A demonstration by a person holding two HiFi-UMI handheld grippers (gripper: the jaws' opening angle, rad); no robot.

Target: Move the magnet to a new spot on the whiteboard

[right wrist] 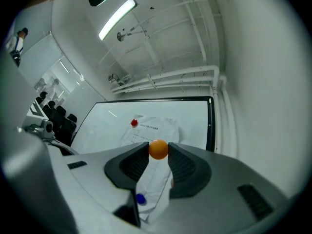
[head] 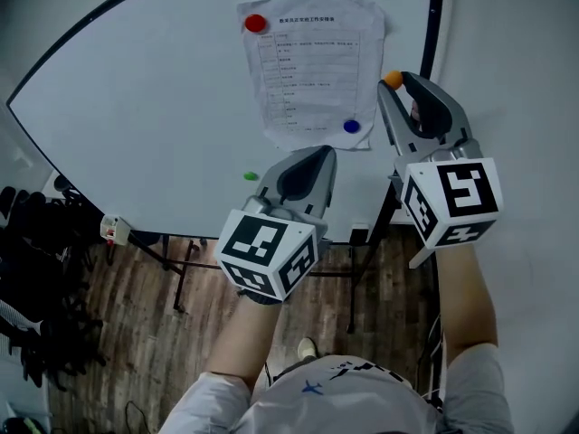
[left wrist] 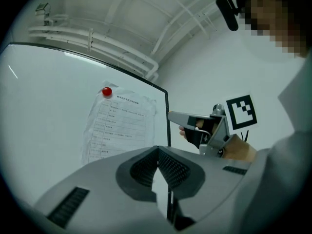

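My right gripper [head: 394, 81] is shut on a small orange magnet [head: 393, 79], pinched between its fingertips just right of the printed paper [head: 312, 66] and near the whiteboard's [head: 154, 107] black right edge. In the right gripper view the orange magnet [right wrist: 158, 149] sits between both pads. I cannot tell whether it touches the board. My left gripper [head: 310, 155] is lower, below the paper, its jaws closed together with nothing in them [left wrist: 158, 150]. A red magnet [head: 256, 23] and a blue magnet [head: 352, 127] pin the paper.
A green magnet [head: 251, 176] sits on the board left of my left gripper. A small red and white object [head: 112, 230] rests at the board's lower left edge. Black stand legs [head: 181, 274] reach a wooden floor, dark chairs [head: 36, 269] at left, white wall at right.
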